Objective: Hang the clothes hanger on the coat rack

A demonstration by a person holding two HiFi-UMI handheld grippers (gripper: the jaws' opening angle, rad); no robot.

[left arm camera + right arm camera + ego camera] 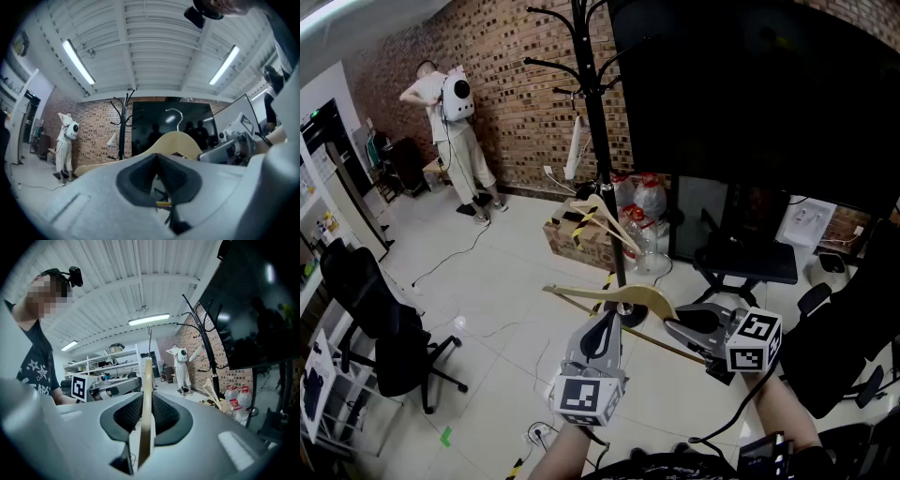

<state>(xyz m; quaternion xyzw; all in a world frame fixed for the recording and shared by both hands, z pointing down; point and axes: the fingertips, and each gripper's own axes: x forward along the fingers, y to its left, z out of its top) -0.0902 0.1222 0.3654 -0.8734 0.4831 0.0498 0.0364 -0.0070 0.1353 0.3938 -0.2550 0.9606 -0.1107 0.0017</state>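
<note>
A pale wooden clothes hanger [623, 296] hangs in the air between both grippers, in front of the black coat rack [598, 141]. My left gripper [607, 323] comes from below and is shut on the hanger's thin lower bar; the wooden arch [178, 143] and metal hook [176, 117] rise beyond its jaws. My right gripper [680, 328] is shut on the hanger's right arm, seen edge-on [146, 413] between the pads. The rack stands beyond, at a distance, in the left gripper view [123, 126] and to the right in the right gripper view [208, 343].
A cardboard box [572, 239] with more wooden hangers [609, 223] and water bottles [649, 197] sits at the rack's foot. A large black screen [750, 94] stands right of it. Office chairs [375, 328] [750, 261] flank me. A person [455, 131] stands by the brick wall.
</note>
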